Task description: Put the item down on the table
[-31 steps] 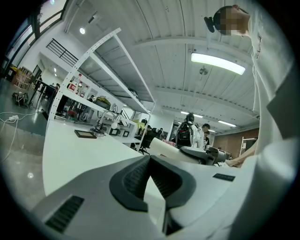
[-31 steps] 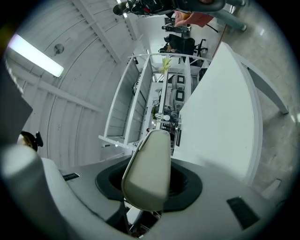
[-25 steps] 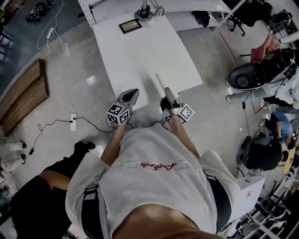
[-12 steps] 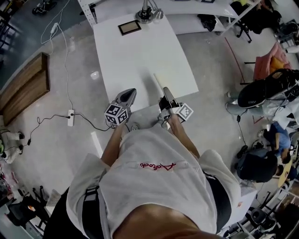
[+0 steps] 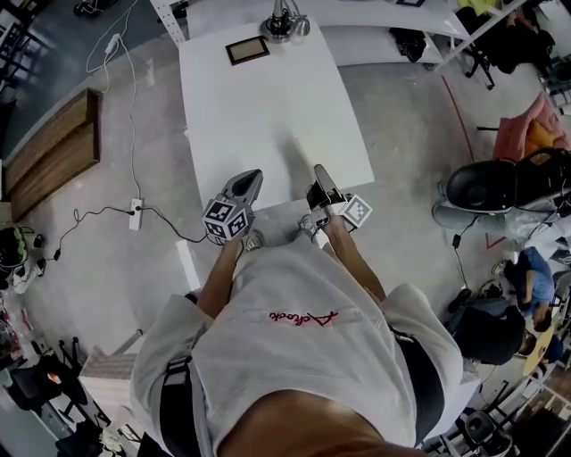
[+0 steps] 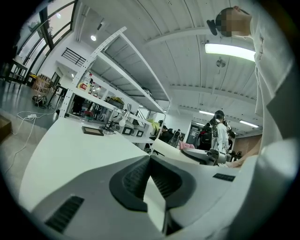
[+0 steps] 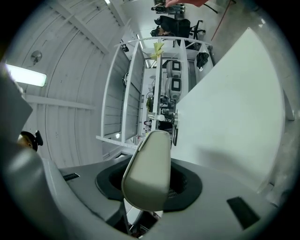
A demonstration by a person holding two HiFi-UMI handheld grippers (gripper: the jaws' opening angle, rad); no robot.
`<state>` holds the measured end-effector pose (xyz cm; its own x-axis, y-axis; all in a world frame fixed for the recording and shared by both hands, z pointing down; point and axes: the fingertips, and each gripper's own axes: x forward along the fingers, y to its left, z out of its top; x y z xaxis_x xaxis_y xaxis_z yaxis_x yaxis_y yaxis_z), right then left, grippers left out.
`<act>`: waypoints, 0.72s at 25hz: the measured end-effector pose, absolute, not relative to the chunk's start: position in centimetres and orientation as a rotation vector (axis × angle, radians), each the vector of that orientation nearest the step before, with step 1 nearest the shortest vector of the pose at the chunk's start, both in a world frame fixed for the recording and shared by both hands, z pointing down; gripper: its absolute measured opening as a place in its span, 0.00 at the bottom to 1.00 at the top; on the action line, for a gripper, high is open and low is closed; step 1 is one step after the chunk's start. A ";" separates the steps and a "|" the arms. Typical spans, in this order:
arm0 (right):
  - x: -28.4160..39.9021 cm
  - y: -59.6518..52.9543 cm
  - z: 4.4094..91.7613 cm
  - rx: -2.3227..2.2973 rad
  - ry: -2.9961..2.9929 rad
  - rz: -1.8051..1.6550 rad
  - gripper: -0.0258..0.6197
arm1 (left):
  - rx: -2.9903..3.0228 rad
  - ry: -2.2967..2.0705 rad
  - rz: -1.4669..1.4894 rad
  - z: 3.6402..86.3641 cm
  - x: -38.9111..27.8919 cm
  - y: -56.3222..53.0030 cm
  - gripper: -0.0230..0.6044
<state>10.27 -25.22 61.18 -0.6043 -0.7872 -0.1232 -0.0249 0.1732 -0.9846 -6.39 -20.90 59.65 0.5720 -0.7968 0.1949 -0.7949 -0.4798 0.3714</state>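
Note:
A long, flat cream-coloured item (image 5: pixel 304 157) sticks out forward over the near edge of the white table (image 5: pixel 259 98). My right gripper (image 5: pixel 319 175) is shut on its near end. In the right gripper view the item (image 7: pixel 146 168) rises between the two dark pads and reaches past them, with the tabletop (image 7: pixel 234 117) at the right. My left gripper (image 5: pixel 252 177) hovers beside it at the same edge, shut with nothing in it. In the left gripper view its tips (image 6: pixel 150 161) meet above the tabletop (image 6: pixel 70 145).
A dark framed picture (image 5: pixel 247 51) and a metal lamp base (image 5: pixel 281 22) stand at the table's far end. A power strip with cables (image 5: pixel 136 214) and wooden boards (image 5: pixel 49 165) lie on the floor at the left. A chair (image 5: pixel 482 183) stands to the right.
The head view has shifted a little. Both grippers and the cream item keep the same place at the table's near edge.

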 end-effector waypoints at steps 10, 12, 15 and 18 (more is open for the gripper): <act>11.1 -23.6 63.8 -0.810 1.773 -1.583 0.30 | 2.339 -1.266 0.028 60.8 -5.3 -19.7 0.06; 10.9 -23.0 64.3 -0.814 1.764 -1.597 0.30 | 2.329 -1.252 0.040 61.3 -5.2 -19.1 0.06; 10.7 -22.3 65.1 -0.823 1.754 -1.615 0.30 | 2.316 -1.235 0.057 62.0 -5.2 -18.6 0.06; 10.8 -21.4 66.0 -0.837 1.730 -1.636 0.30 | 2.301 -1.220 0.071 62.7 -5.1 -18.3 0.06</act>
